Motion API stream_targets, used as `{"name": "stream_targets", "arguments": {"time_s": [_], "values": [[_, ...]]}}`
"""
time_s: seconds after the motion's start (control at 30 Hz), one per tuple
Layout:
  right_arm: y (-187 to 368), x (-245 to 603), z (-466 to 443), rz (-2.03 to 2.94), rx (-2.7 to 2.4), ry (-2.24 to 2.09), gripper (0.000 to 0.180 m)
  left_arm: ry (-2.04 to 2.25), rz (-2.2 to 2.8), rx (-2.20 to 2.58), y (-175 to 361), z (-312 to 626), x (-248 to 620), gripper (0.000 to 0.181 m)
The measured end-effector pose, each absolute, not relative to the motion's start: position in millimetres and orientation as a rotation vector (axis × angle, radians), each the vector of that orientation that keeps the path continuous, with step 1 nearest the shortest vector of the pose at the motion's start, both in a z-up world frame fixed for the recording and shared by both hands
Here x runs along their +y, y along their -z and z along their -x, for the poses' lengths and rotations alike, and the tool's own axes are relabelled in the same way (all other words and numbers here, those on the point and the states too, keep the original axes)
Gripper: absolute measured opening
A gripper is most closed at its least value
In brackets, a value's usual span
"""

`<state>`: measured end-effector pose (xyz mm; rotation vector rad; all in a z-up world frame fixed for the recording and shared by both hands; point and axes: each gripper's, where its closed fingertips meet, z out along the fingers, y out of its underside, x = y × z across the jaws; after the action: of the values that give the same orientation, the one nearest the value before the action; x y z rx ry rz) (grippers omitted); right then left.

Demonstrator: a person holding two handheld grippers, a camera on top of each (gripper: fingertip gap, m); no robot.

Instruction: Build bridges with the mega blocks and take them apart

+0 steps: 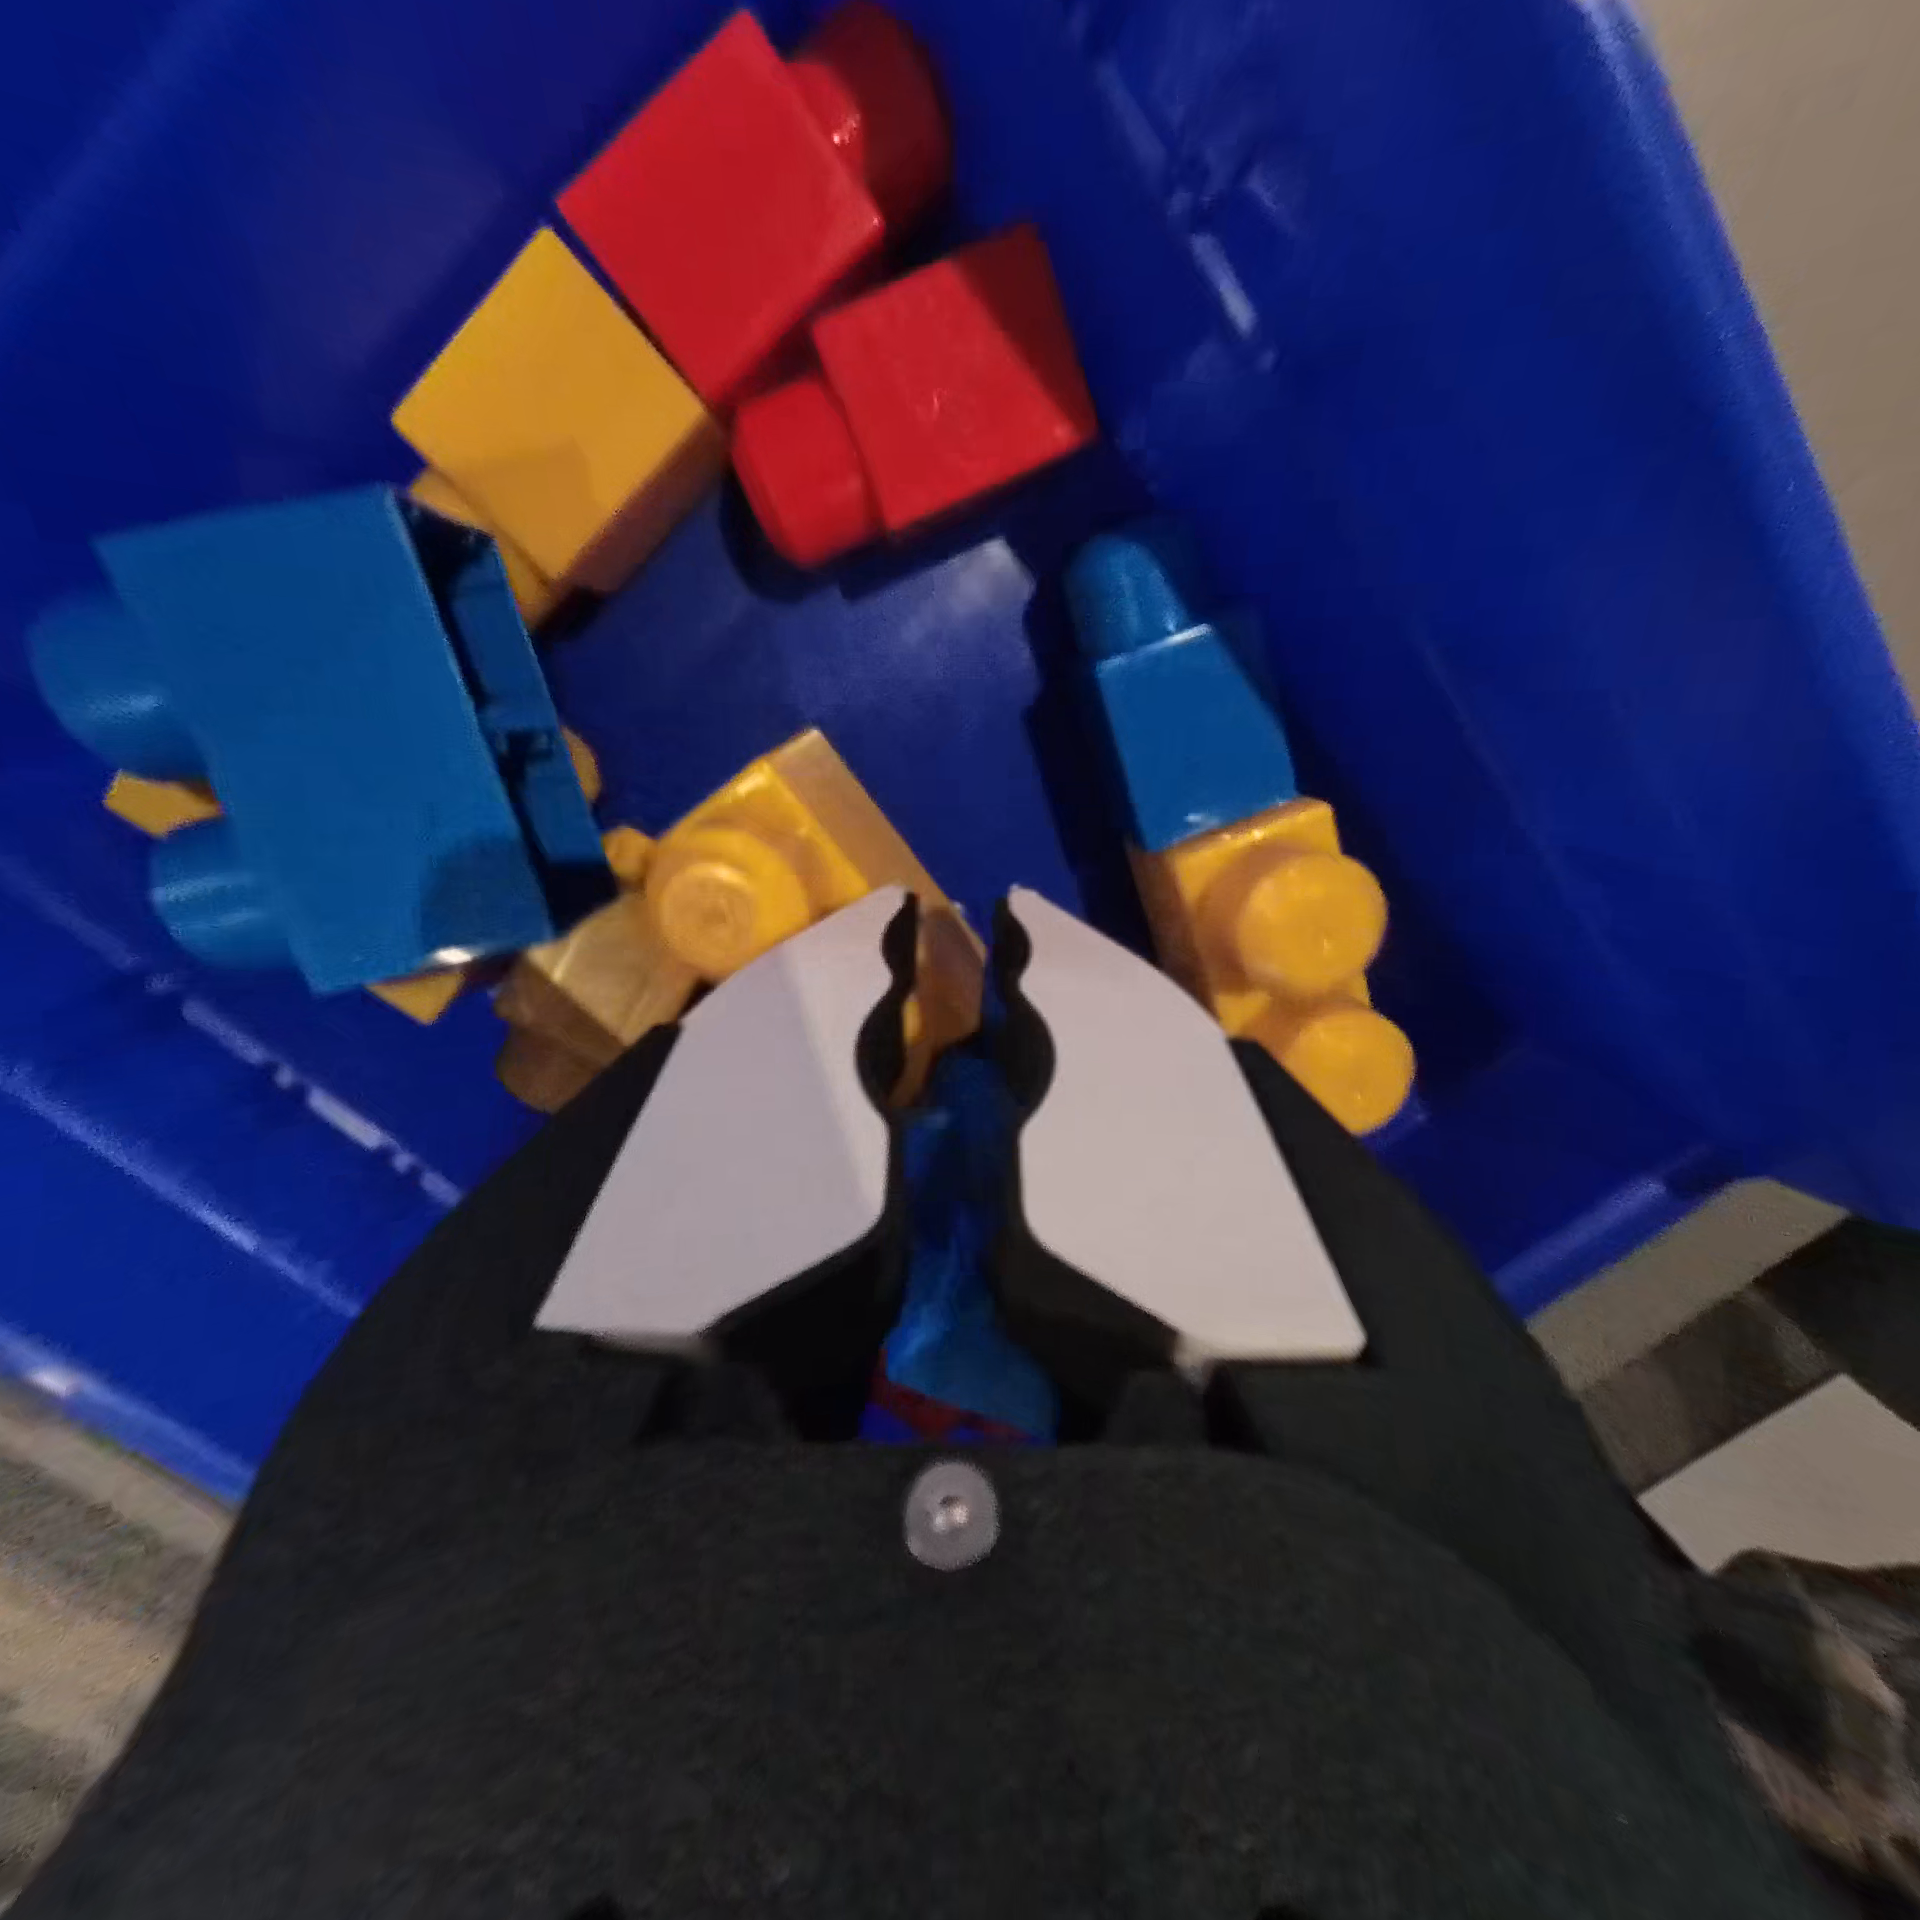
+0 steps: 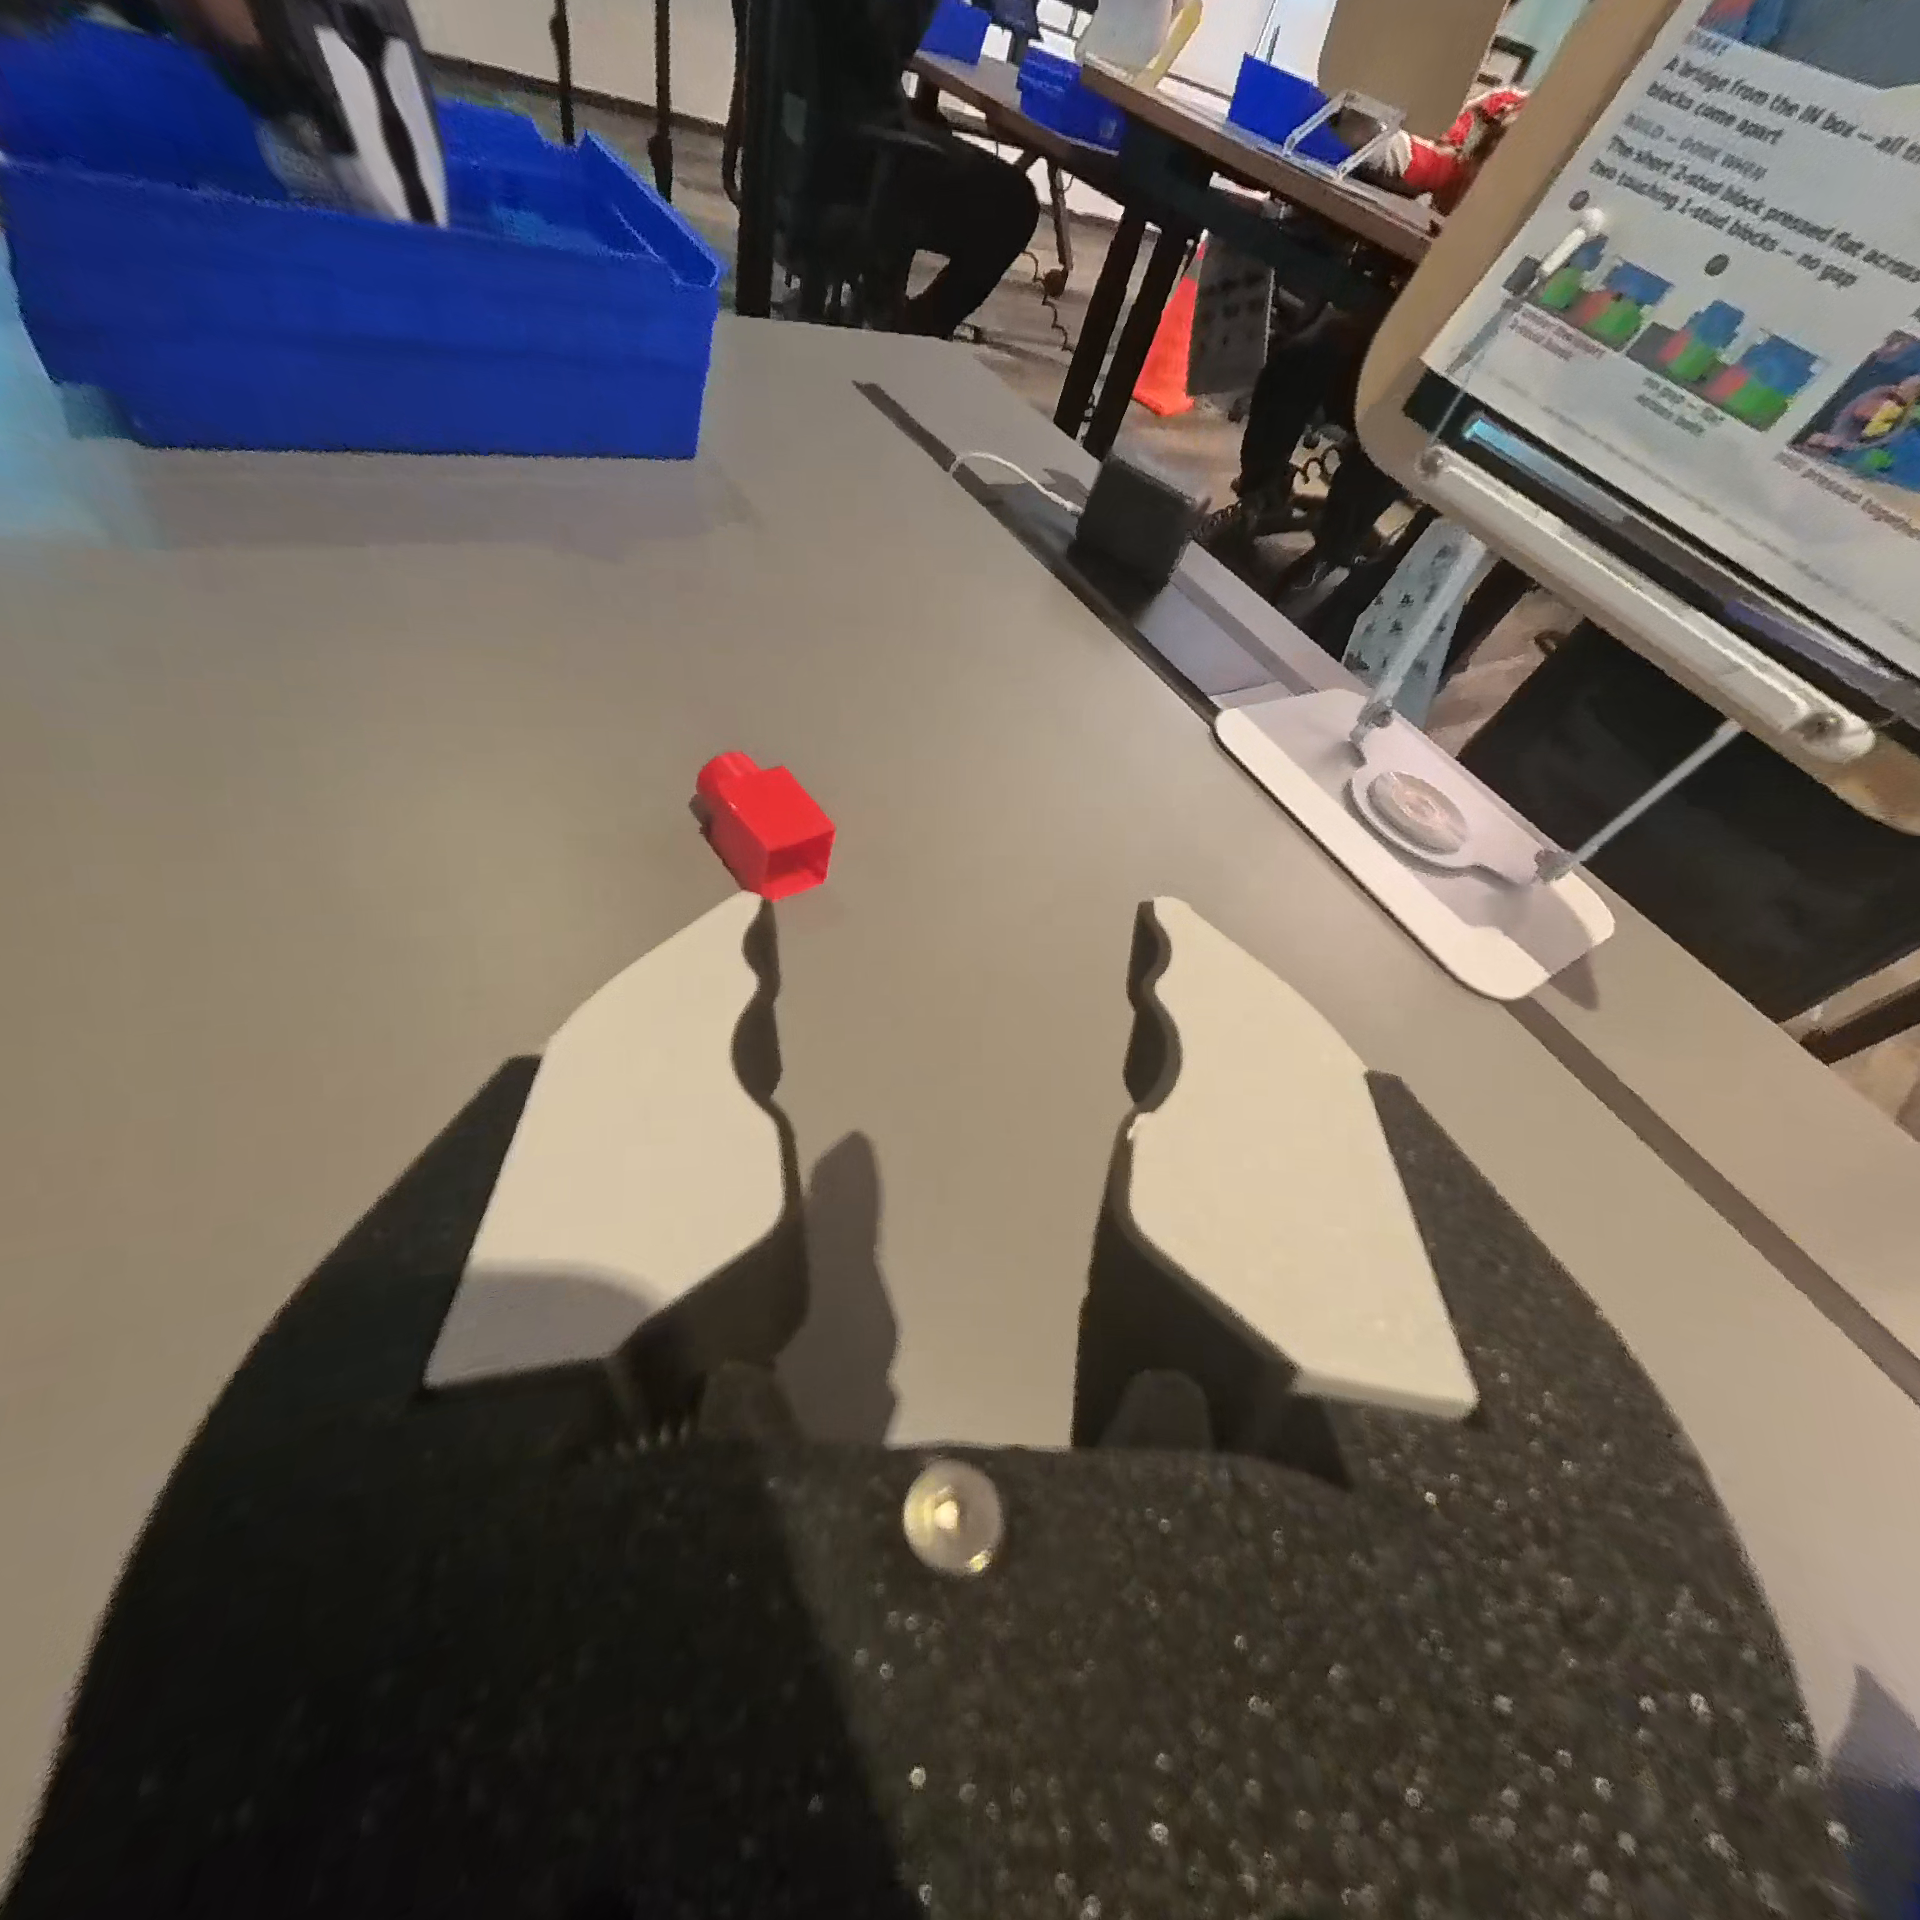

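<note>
Left gripper [image 1: 956, 914]: fingers nearly together, only a thin slit between the tips; whether they pinch anything I cannot tell, as a blurred blue shape sits deep between them.
Room around it: it points down into a blue bin [image 1: 1507, 520], whose walls rise close on the right and left.
Blocks in the bin: a yellow one-stud block [image 1: 769, 862] lies just ahead of the tips; a large blue block [image 1: 332, 748] at left; a blue-and-yellow joined pair [image 1: 1226, 821] at right; two red blocks [image 1: 727, 208] [image 1: 935, 405] and a yellow block [image 1: 551, 416] farther in.
Right gripper [image 2: 951, 914]: released, jaws wide apart, above a grey table [image 2: 312, 831].
Red one-stud block [image 2: 769, 831]: on its side, just beyond the left fingertip, with bare tabletop around it.
Table edge: a dark slot with a black adapter [image 2: 1127, 530] runs along the right.
Writing: an instruction sheet on a stand [image 2: 1683, 270], printed, with block pictures.
</note>
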<state>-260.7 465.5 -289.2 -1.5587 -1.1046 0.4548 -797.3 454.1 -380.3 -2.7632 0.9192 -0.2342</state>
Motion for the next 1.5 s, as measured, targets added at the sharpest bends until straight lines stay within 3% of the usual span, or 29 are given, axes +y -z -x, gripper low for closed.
{"name": "stream_targets", "arguments": {"time_s": [0.03,0.17,0.37,0.5,0.83,0.97,1.1,1.5], "values": [[288.1,466.1,264.1,1.559,-1.113,-0.450,0.065,0.242,2.743,0.894,375.1,799.0,450.8,0.025],[283.0,467.0,279.5,1.551,-1.156,-0.433,0.065,0.251,2.577,0.805,346.4,804.9,448.5,0.037],[282.8,467.0,303.3,1.540,-1.206,-0.439,0.065,0.258,2.272,0.695,303.7,798.4,488.5,0.033],[285.8,464.2,311.7,1.540,-1.243,-0.429,0.066,0.007,2.360,0.858,326.8,816.1,517.6,0.040],[284.0,462.6,295.4,1.543,-1.195,-0.423,0.067,0.024,2.671,0.647,362.5,847.7,537.6,0.063],[285.7,461.8,291.5,1.535,-1.197,-0.422,0.066,-0.039,2.836,0.640,387.8,846.6,529.2,0.084],[283.7,461.2,284.1,1.524,-1.174,-0.439,0.066,-0.246,2.882,0.690,393.1,855.3,528.2,0.064],[290.4,463.8,233.2,1.548,-1.065,-0.424,0.065,-0.217,2.762,0.616,329.3,851.8,440.8,0.063]]}}
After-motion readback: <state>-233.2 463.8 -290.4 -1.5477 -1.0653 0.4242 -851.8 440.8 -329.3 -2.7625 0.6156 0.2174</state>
